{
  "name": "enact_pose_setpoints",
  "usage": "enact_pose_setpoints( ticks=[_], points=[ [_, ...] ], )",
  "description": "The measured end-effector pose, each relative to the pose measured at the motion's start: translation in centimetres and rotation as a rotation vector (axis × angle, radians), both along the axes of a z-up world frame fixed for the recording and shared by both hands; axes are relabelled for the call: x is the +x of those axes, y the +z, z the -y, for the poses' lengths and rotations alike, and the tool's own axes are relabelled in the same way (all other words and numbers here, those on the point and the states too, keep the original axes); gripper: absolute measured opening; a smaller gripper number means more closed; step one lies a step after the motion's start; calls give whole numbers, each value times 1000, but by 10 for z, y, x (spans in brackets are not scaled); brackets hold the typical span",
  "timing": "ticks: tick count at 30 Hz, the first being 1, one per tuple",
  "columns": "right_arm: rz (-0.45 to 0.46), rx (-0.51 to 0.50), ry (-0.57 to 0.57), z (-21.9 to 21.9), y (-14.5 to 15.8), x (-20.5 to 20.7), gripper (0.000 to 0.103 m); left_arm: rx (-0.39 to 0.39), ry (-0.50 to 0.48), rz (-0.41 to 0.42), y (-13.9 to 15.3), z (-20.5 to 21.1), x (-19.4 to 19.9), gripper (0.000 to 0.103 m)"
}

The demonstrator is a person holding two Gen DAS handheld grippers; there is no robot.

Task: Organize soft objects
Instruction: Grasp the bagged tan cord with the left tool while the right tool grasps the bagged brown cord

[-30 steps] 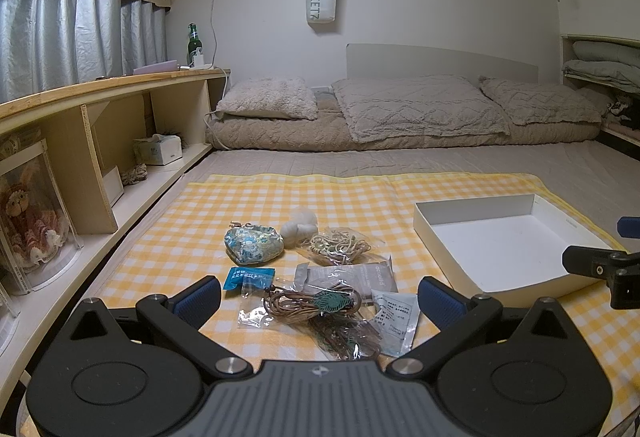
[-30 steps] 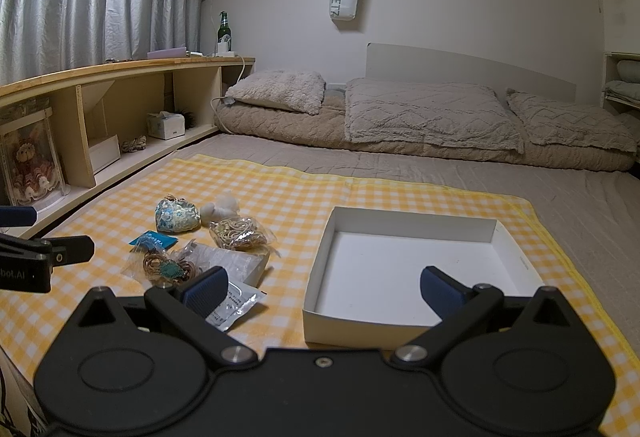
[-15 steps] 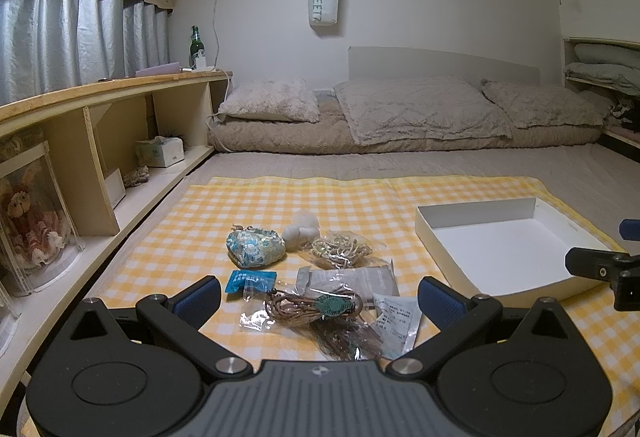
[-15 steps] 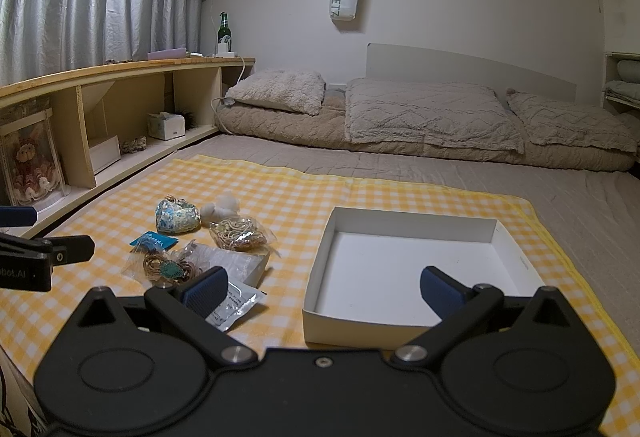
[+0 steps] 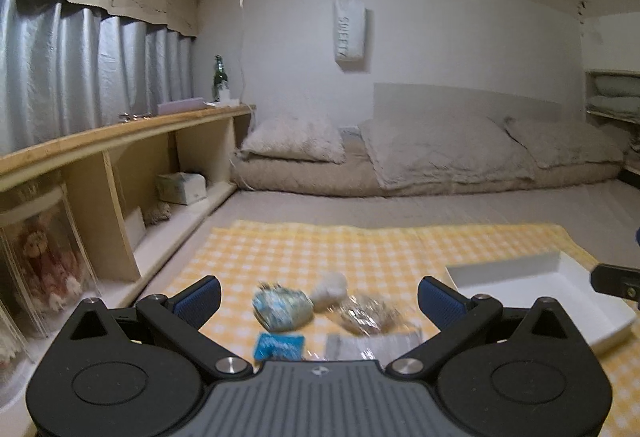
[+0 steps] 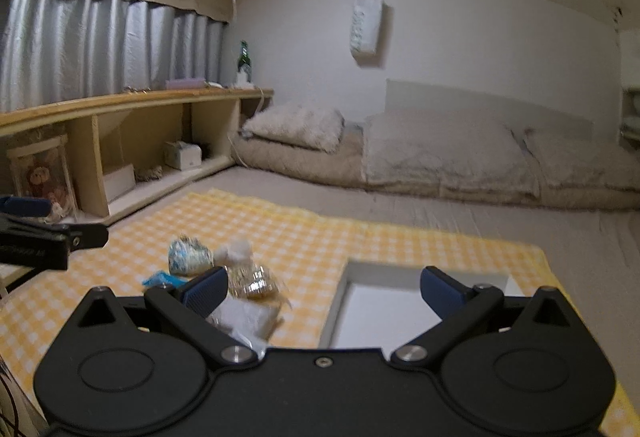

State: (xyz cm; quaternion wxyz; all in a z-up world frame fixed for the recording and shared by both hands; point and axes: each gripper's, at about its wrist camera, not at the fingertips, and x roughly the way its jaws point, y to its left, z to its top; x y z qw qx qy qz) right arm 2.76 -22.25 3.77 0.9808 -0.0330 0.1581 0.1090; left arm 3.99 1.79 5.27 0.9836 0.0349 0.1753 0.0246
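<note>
Both held wide apart and empty: left gripper over the small pile, right gripper at the near edge of the white tray. Blue pouch, cotton ball and clear bags crowded together on the checked cloth, at 9 o'clock from the tray. Probably nothing moved yet. Risk of pinching two bags at once, or of slippery plastic sliding out. Blurred pictures, so hard to aim.
</note>
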Motion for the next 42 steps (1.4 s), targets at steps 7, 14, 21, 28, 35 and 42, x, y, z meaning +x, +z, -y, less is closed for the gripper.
enact_pose_setpoints(
  ticks=[7,14,21,28,35,42],
  points=[
    [43,-65,70,-14,23,32,103,-102,132,-30,7,-15,46,103],
    [-33,-104,136,-35,12,76,103,-261,192,-276,-25,-28,102,103],
    [-315,-131,288,-72,-46,108,103,-470,221,-516,-82,-46,130,103],
    [-552,-81,398,-99,-92,129,103,-666,210,-626,-112,-61,148,103],
    [-577,-160,571,-137,-109,129,103,-738,229,-745,-135,-66,174,103],
    [-623,-245,610,-147,-123,132,83,-680,247,-801,-149,-62,190,103]
  ],
)
